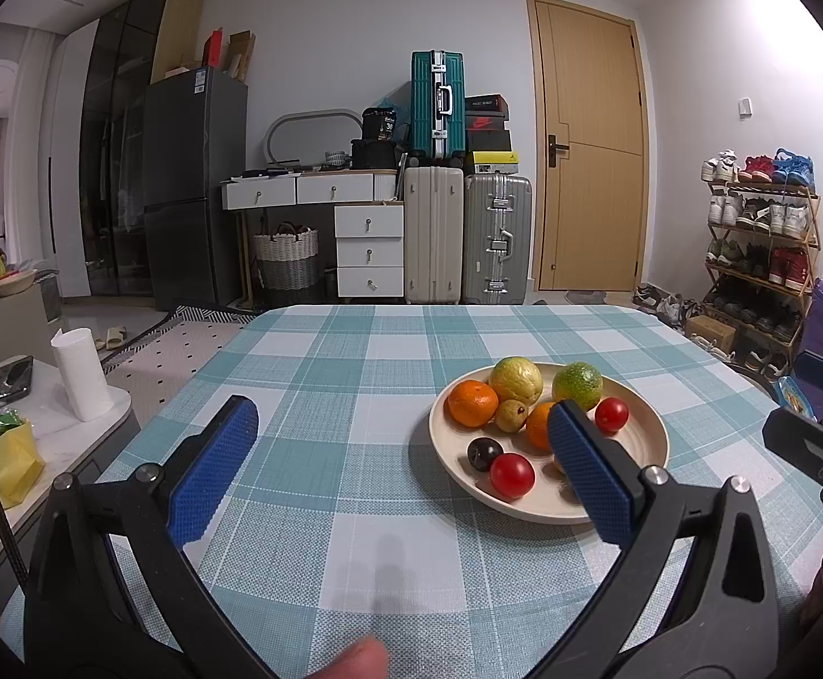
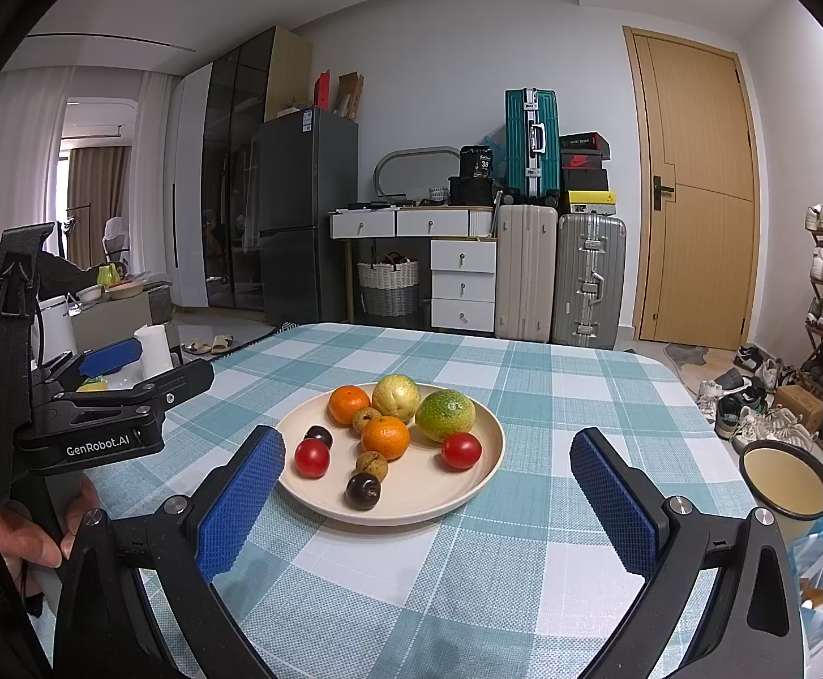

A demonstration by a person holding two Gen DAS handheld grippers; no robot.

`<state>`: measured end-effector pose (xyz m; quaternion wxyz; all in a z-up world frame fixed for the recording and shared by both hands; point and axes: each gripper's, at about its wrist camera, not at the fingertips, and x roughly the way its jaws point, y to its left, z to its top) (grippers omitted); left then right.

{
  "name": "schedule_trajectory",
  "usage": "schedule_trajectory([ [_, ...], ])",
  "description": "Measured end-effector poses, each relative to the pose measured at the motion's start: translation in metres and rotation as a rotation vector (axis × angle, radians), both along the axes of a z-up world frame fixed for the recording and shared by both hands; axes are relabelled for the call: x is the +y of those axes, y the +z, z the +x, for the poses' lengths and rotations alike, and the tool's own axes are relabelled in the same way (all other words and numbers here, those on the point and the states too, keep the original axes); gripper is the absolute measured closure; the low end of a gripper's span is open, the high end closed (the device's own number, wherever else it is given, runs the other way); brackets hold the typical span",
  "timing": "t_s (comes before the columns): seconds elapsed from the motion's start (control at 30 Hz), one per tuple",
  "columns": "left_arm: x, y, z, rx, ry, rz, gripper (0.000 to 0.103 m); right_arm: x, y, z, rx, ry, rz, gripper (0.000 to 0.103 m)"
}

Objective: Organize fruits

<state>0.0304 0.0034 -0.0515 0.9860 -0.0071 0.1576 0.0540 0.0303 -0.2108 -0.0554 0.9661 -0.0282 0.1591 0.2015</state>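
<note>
All the fruits (image 2: 386,435) lie on the plate (image 2: 485,452) mid-table; both the left gripper (image 1: 403,469) and the right gripper (image 2: 428,501) hover spread wide and empty. Gathering looks complete, or sorting may follow.

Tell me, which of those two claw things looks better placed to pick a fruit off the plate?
Probably the right gripper: open, with the plate of fruit centred just ahead. The left gripper, also open, has the plate off towards its right finger.

One plate (image 2: 485,452), nine fruits (image 2: 385,437)
</note>
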Motion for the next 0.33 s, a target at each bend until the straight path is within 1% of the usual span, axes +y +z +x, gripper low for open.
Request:
schedule_trajectory([
  [0.33,0.0002,0.0,0.0,-0.001,0.0,0.0,0.001,-0.0003,0.0004,0.0002,0.0,0.0,0.0,0.0],
])
